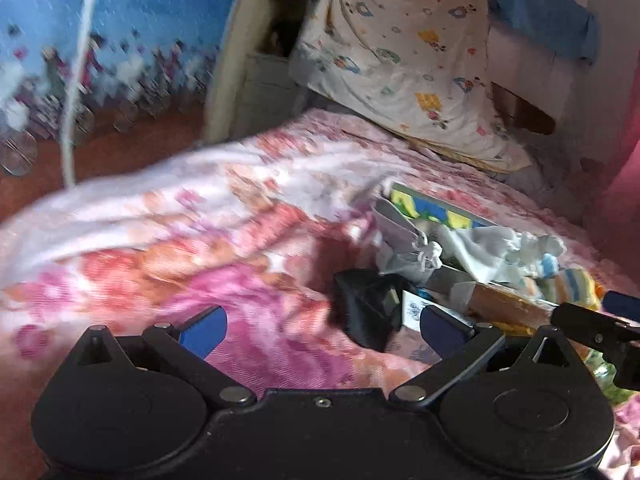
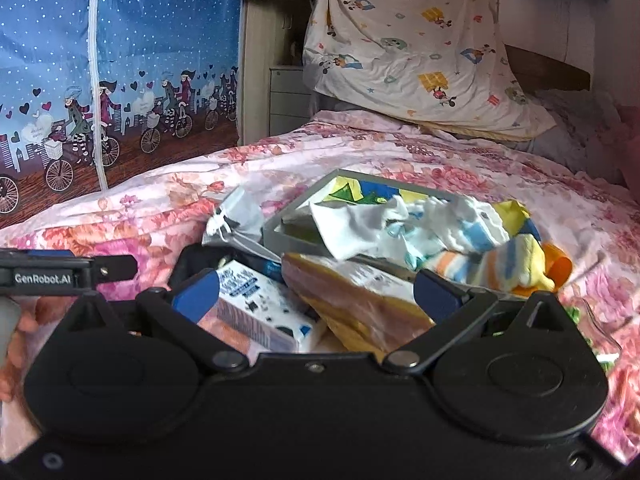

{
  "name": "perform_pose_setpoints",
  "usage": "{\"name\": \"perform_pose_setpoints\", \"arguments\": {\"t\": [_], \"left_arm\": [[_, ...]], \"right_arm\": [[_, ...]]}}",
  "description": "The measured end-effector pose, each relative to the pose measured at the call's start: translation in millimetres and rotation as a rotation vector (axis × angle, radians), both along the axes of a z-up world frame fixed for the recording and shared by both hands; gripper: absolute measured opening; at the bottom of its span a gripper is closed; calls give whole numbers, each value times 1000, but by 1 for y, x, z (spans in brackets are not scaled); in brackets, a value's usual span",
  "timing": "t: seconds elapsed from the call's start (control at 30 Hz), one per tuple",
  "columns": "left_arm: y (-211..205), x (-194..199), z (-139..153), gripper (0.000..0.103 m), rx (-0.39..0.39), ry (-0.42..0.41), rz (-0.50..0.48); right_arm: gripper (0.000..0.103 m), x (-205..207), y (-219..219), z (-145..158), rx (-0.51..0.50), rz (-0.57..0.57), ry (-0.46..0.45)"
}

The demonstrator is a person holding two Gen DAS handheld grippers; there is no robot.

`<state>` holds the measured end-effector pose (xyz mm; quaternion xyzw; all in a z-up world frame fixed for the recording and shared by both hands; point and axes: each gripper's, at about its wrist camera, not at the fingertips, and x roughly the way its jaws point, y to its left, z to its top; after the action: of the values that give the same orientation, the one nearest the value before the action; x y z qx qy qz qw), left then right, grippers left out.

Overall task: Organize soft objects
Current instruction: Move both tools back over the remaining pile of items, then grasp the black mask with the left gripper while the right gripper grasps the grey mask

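A grey shallow box (image 2: 280,236) lies on the flowered bedspread (image 2: 480,172), holding crumpled white socks (image 2: 352,224) and striped blue, orange and yellow socks (image 2: 500,264). In front of it lie a white printed pack (image 2: 260,308) and a yellow-pink packet (image 2: 352,304). My right gripper (image 2: 316,296) hovers open just above these two. In the left wrist view my left gripper (image 1: 322,326) stands open over the bedspread (image 1: 160,260), left of a black item (image 1: 364,312) and a grey drawstring pouch (image 1: 404,248). The box (image 1: 436,204) and socks (image 1: 572,284) sit to its right.
A cartoon-print pillow (image 2: 412,48) leans at the head of the bed. A blue curtain with cyclists (image 2: 120,80) hangs along the left side, beside a small drawer unit (image 2: 288,96). The left gripper's finger (image 2: 68,270) and a hand (image 2: 24,324) show at the right view's left edge.
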<state>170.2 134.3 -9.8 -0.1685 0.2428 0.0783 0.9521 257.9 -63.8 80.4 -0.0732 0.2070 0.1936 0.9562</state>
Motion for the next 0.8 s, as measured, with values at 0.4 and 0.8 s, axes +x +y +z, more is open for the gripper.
{"name": "perform_pose_setpoints", "arguments": {"t": [0.4,0.8], "left_arm": [[14,36,-23,99,-140,21,-113],[20,50,-29,75,-228,-4,-174]], "right_arm": [[102,49,28,7,45,30,90],[102,76,79,6,28,34,142]]}}
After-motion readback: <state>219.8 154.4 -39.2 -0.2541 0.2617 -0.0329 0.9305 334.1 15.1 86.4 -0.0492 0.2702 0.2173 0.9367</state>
